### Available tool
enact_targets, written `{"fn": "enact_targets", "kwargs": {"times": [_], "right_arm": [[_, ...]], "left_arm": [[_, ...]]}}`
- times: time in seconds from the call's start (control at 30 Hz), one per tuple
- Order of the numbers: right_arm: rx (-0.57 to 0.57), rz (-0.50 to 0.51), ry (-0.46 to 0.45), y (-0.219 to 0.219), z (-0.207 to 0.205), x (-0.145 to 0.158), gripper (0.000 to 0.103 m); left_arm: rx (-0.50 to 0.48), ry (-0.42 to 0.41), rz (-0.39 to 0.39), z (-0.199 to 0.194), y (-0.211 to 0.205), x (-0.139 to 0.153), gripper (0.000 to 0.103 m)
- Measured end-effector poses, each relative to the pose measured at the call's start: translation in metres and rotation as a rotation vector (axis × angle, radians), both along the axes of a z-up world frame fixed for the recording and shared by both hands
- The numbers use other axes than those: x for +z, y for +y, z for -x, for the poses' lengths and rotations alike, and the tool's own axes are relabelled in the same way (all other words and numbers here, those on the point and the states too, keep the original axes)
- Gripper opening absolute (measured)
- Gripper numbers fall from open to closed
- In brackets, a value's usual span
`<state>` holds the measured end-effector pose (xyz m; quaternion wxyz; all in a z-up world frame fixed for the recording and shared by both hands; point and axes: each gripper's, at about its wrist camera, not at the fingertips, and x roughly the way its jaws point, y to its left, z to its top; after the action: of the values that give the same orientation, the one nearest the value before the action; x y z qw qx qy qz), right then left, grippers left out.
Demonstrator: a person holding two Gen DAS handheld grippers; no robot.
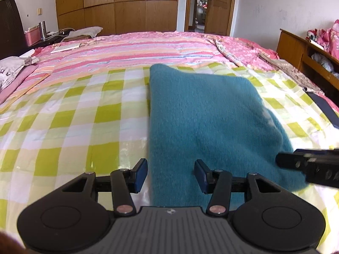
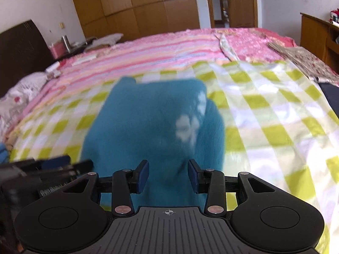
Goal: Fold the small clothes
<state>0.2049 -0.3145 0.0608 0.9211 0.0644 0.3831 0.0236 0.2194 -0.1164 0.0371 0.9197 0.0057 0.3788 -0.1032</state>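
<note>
A folded teal garment [image 1: 201, 114] lies on the bed's green-checked sheet [image 1: 63, 116], its near edge between the half-open, empty left tool [image 1: 171, 174], the right tool [image 2: 168, 174] equally parted over it at three o'clock.

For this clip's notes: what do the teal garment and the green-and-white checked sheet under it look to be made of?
Teal garment: looks like fleece or brushed knit, matte; its surface is fuzzy and its edges soft and thick. It carries a pale print that is too blurred to read.
Checked sheet: looks like a thin, smooth woven fabric, perhaps satin-like or synthetic; it has a slight sheen and fine creases near the left tongs. The exact fibre cannot be told.
</note>
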Motion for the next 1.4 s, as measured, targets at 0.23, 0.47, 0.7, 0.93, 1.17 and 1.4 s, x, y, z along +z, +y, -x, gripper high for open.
{"fn": "enact_targets", "kwargs": {"times": [0.23, 0.47, 0.7, 0.93, 1.17, 1.4], "right_arm": [[-0.051, 0.022, 0.057, -0.001, 0.005, -0.016, 0.037], [-0.053, 0.019, -0.007, 0.012, 0.043, 0.003, 0.039], [-0.057, -0.007, -0.002, 0.018, 0.065, 0.003, 0.041], [-0.067, -0.033, 0.004, 0.023, 0.083, -0.001, 0.042], [-0.077, -0.034, 0.016, 0.028, 0.097, -0.004, 0.042], [-0.089, -0.035, 0.023, 0.033, 0.114, -0.009, 0.043]], "left_arm": [[0.005, 0.025, -0.023, 0.013, 0.001, -0.003, 0.054], [0.018, 0.009, -0.050, 0.031, 0.002, 0.003, 0.055], [0.028, -0.009, -0.063, 0.055, 0.003, 0.008, 0.065], [0.031, -0.004, -0.082, 0.072, 0.001, 0.006, 0.071], [0.046, 0.000, -0.122, 0.090, 0.001, 0.004, 0.077], [0.051, 0.001, -0.098, 0.107, 0.008, 0.002, 0.083]]}}
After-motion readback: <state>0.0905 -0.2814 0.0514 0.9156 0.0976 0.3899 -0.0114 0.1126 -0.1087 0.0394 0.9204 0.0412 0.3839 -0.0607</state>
